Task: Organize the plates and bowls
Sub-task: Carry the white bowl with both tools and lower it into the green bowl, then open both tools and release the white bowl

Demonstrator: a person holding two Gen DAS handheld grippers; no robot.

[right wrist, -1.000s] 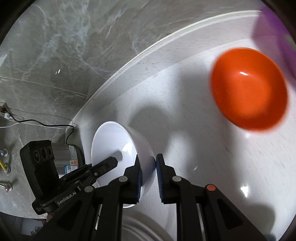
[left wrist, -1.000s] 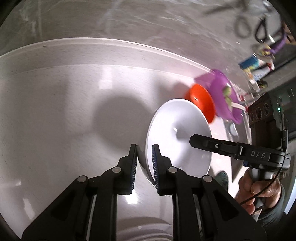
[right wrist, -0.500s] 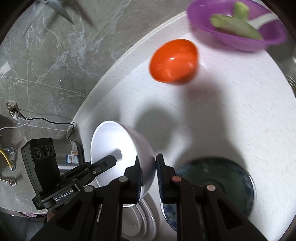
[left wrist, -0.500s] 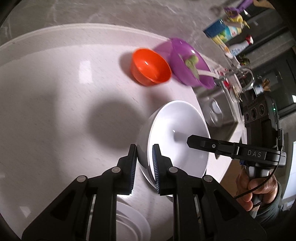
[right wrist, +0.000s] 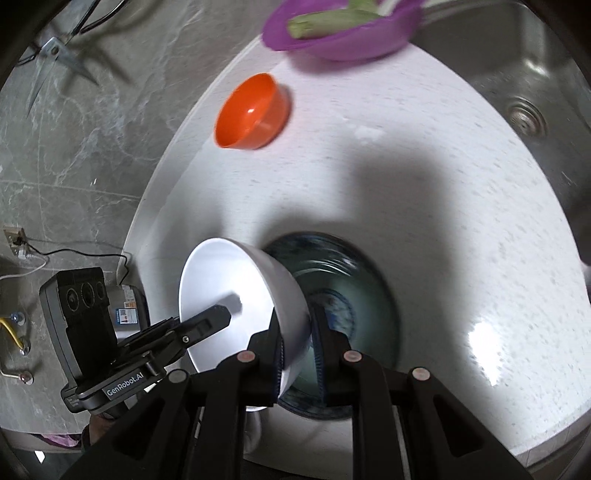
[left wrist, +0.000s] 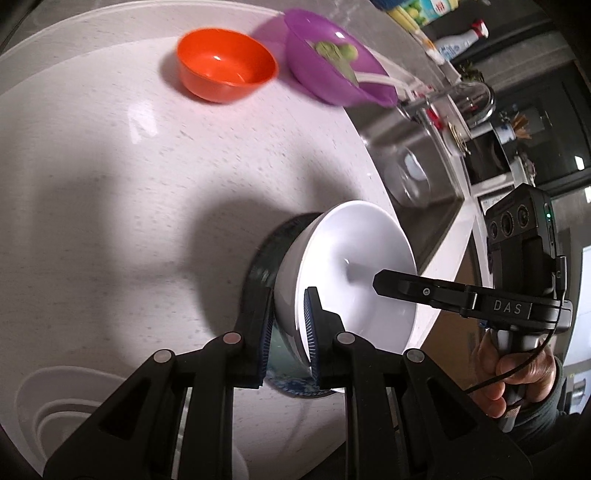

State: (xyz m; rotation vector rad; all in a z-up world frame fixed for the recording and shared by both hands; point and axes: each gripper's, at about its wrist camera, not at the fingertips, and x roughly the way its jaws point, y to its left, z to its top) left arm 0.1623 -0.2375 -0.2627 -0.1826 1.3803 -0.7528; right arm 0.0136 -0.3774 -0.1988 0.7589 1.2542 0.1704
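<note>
Both grippers hold one white bowl (left wrist: pixel 354 280) (right wrist: pixel 229 288) in the air, tilted, by opposite sides of its rim. My left gripper (left wrist: pixel 290 299) is shut on the near rim, one pad inside and one outside. My right gripper (right wrist: pixel 297 325) is shut on the opposite rim the same way. Each shows in the other's view: the right gripper (left wrist: pixel 380 284) with a hand on its grip, the left gripper (right wrist: pixel 221 317). Directly under the bowl, a dark blue-green patterned dish (left wrist: pixel 264 258) (right wrist: pixel 347 288) sits on the white counter (left wrist: pixel 110 184), partly hidden.
An orange bowl (left wrist: pixel 225 70) (right wrist: pixel 251 110) and a purple bowl (left wrist: pixel 332 62) (right wrist: pixel 343 33) holding green vegetables stand at the counter's far side. White plates (left wrist: pixel 55 406) lie at the near left. A steel sink (left wrist: pixel 417 170) (right wrist: pixel 517 92) borders the counter on the right.
Both grippers carried the white bowl together across the counter, away from the orange bowl. The dark dish came into view and now lies right beneath the bowl. Neither grip has changed.
</note>
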